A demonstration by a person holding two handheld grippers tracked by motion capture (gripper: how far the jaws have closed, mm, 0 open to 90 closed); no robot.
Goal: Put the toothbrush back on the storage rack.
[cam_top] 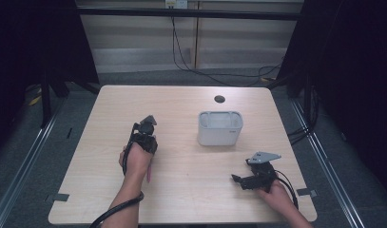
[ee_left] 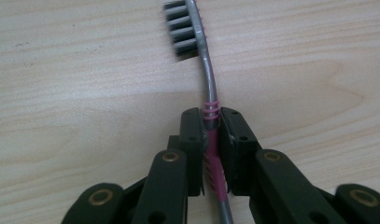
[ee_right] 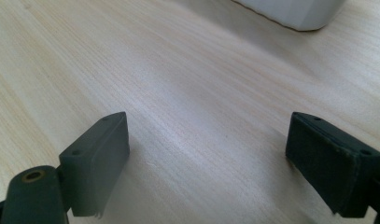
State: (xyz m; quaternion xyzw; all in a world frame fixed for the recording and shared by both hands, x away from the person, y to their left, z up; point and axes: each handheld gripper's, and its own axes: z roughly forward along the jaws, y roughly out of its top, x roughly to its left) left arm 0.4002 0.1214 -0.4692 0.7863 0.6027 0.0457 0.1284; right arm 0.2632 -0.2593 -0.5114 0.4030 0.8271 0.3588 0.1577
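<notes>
My left gripper is shut on a toothbrush at the pink ribbed part of its grey handle. Its grey-bristled head hangs just above the wooden table. In the high view the left gripper sits left of centre, and the toothbrush's pink handle end sticks out below the hand. My right gripper rests low at the front right, jaws wide apart. In the right gripper view its jaws hold nothing, with bare tabletop between them.
A white rectangular open-topped container stands at the table's centre right, between the two grippers and farther back; its lower corner shows ahead of the right gripper. A dark round cable hole lies behind it. Cables trail across the floor beyond the table.
</notes>
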